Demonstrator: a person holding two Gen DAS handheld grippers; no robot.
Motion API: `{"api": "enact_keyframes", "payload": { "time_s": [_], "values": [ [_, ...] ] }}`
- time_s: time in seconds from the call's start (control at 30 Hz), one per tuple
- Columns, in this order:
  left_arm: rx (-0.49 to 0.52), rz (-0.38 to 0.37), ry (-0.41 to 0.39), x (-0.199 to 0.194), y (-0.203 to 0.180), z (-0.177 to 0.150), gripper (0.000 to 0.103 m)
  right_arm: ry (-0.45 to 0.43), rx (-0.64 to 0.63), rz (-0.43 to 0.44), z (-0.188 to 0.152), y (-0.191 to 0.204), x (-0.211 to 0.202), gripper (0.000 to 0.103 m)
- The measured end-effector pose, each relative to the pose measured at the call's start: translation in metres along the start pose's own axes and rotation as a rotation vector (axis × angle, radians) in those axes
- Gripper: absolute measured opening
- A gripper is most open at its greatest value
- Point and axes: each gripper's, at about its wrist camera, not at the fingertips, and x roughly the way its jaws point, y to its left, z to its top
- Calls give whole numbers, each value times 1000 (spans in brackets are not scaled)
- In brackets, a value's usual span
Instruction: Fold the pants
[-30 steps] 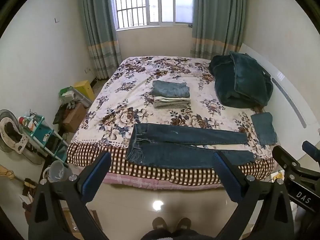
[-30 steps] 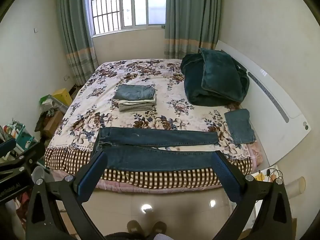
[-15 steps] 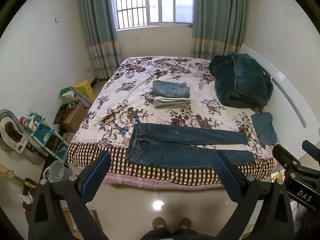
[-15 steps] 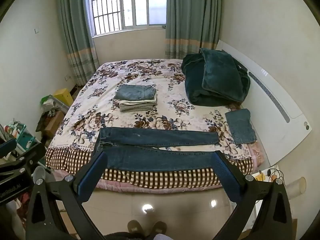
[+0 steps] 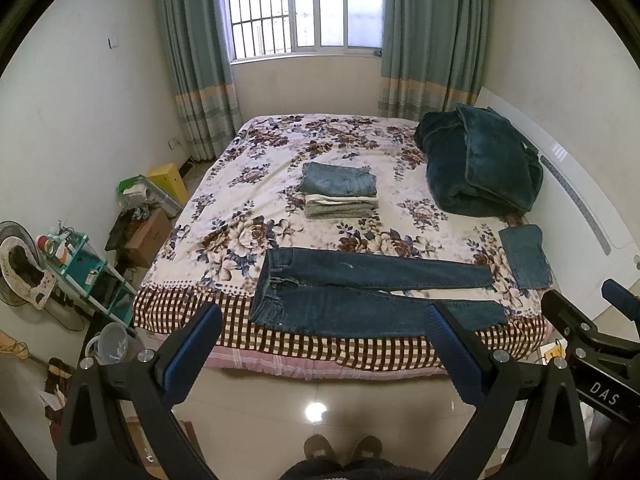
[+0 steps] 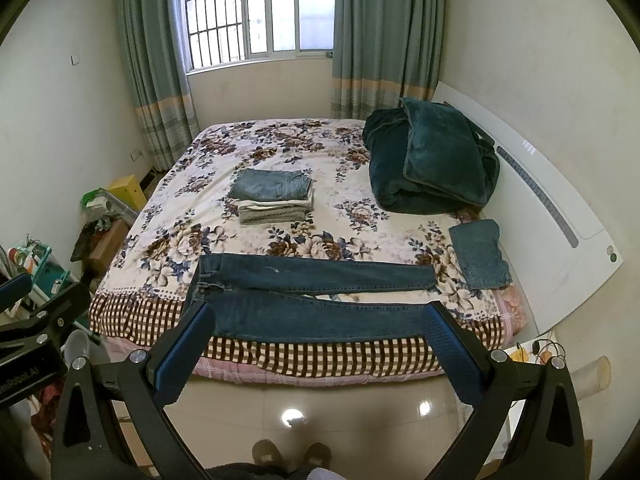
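1. Left wrist view showed the left gripper (image 5: 322, 322) held above the shiny floor, short of the bed (image 5: 280, 344), its two blue-padded fingers (image 5: 194, 350) spread wide with nothing between them.
2. Right wrist view showed the right gripper (image 6: 320, 322) likewise short of the bed (image 6: 320, 354), its fingers (image 6: 452, 354) wide apart and empty; its black frame also reached into the right edge of the left view.
3. Dark blue jeans (image 5: 360, 292) lay flat along the near edge of the bed, waistband to the left and both legs stretched to the right, the near leg over the checkered border of the bedspread. The right view showed the same jeans (image 6: 304, 296) with a slim gap between the two legs.
4. A stack of folded clothes (image 5: 340, 192) sat on the middle of the bed, beyond the jeans and well apart from them, with folded denim on top.
5. One small folded piece of denim (image 5: 526, 256) lay at the right edge of the bed, just past the ankle ends of the jeans.
6. A bundled dark green blanket (image 5: 476, 172) was heaped at the far right of the bed, against the white headboard (image 5: 580, 216).
7. A person's shoes (image 5: 342, 446) stood on the floor before the bed.
8. Curtains (image 6: 384, 36) flanked a barred window (image 6: 256, 12) behind the bed.
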Motion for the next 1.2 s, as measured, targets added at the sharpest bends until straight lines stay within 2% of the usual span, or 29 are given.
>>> {"api": "enact_keyframes", "payload": {
  "time_s": [1.2],
  "values": [
    [2,2,-4,-5,-7,2,103,-7,2,6,-2,-3,-4,103]
  ]
}}
